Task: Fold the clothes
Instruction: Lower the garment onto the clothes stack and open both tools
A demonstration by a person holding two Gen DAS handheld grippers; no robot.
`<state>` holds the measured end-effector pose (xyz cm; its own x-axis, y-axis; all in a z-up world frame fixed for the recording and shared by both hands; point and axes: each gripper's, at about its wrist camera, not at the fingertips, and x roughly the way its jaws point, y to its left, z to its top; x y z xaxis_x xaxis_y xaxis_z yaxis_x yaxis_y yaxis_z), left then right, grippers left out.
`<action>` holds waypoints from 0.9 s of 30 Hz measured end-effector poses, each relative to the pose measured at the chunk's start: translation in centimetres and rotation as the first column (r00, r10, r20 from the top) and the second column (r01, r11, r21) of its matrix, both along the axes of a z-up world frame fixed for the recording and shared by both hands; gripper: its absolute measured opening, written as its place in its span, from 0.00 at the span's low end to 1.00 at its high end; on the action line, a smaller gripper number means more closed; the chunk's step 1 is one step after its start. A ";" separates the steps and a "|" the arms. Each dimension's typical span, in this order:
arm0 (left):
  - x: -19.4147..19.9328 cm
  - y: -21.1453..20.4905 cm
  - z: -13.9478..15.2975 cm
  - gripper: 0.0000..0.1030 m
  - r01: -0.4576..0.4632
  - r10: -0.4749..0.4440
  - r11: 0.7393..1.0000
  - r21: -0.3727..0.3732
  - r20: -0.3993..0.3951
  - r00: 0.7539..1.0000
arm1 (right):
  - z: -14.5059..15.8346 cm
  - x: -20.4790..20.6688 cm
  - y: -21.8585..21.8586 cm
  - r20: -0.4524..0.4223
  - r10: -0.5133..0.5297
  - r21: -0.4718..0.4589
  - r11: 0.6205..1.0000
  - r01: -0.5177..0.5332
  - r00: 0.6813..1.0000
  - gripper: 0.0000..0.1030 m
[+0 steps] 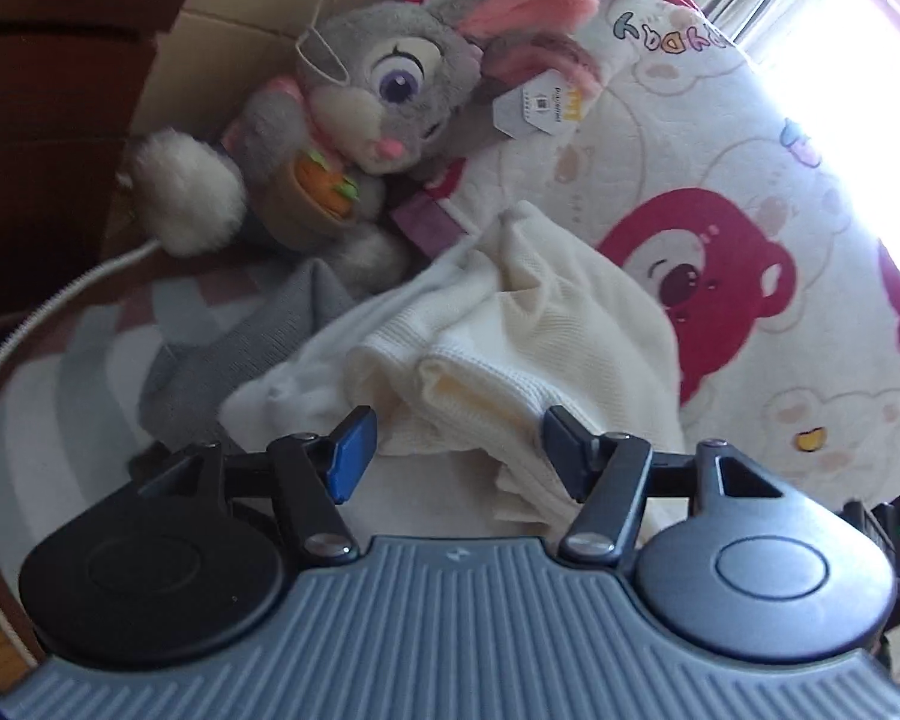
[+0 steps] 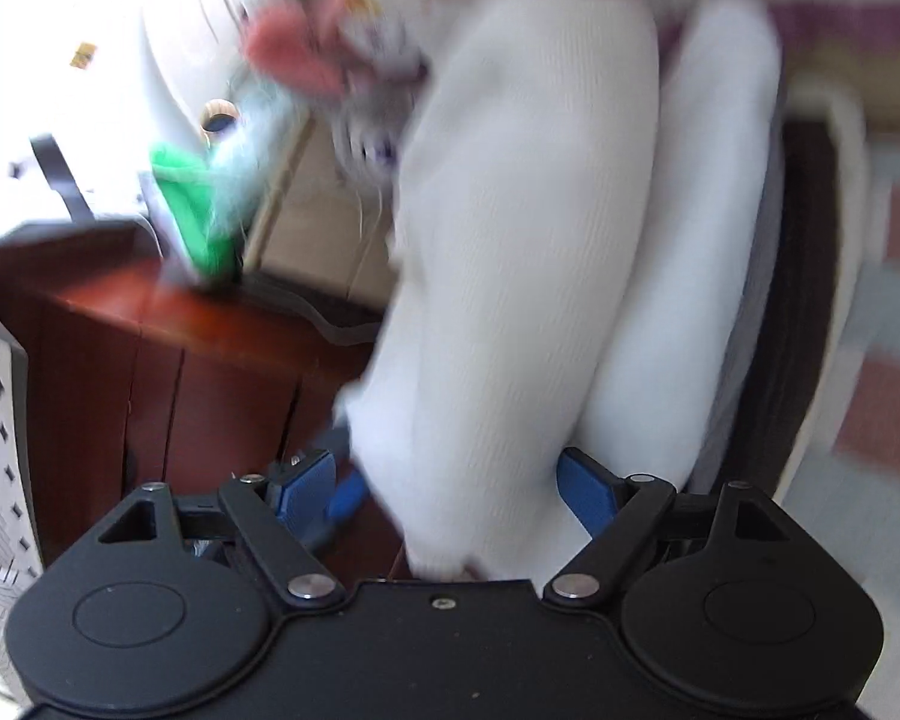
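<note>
A cream knit garment [image 1: 528, 324] lies crumpled on the bed, straight ahead of my left gripper [image 1: 457, 447]. Its jaws stand apart, with a fold of the knit lying between and below the blue pads [image 1: 354, 450], which do not press on it. A grey garment [image 1: 234, 354] lies left of the cream one. In the blurred right wrist view the white garment [image 2: 540, 240] runs in long folds down between the fingers of my right gripper [image 2: 447, 492]. Those jaws are spread wide, and the left pad [image 2: 306, 492] is clear of the cloth.
A grey plush rabbit [image 1: 378, 90] with a tag leans on a cardboard box [image 1: 222, 30] behind the clothes. A quilt with red bears [image 1: 720, 210] fills the right. The striped sheet [image 1: 60, 396] lies at the left. A wooden cabinet [image 2: 180, 360] stands beside the bed.
</note>
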<state>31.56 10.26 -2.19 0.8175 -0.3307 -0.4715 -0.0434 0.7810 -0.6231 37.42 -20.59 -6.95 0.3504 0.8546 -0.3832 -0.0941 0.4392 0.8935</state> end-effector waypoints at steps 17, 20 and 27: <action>-1.6 -2.5 1.7 0.15 -0.079 0.031 0.950 0.301 0.161 0.986 | 1.3 0.7 -0.6 -0.036 -0.092 -0.097 0.991 0.088 0.995 0.34; -2.9 -3.0 2.5 0.13 -0.188 0.101 0.877 0.442 0.213 0.972 | 3.8 0.5 0.9 0.096 -0.018 -0.288 0.956 0.045 0.995 0.42; 2.7 -4.4 7.3 0.16 0.126 -0.236 0.885 0.448 0.199 0.951 | 14.2 -2.2 2.2 0.497 0.230 -0.680 0.703 0.210 0.837 0.49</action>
<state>34.31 5.83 5.09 0.8688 -0.2962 -0.3968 0.2322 0.9515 -0.2017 35.27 -18.41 7.26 0.6667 0.4230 -0.6136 -0.4379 0.8886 0.1367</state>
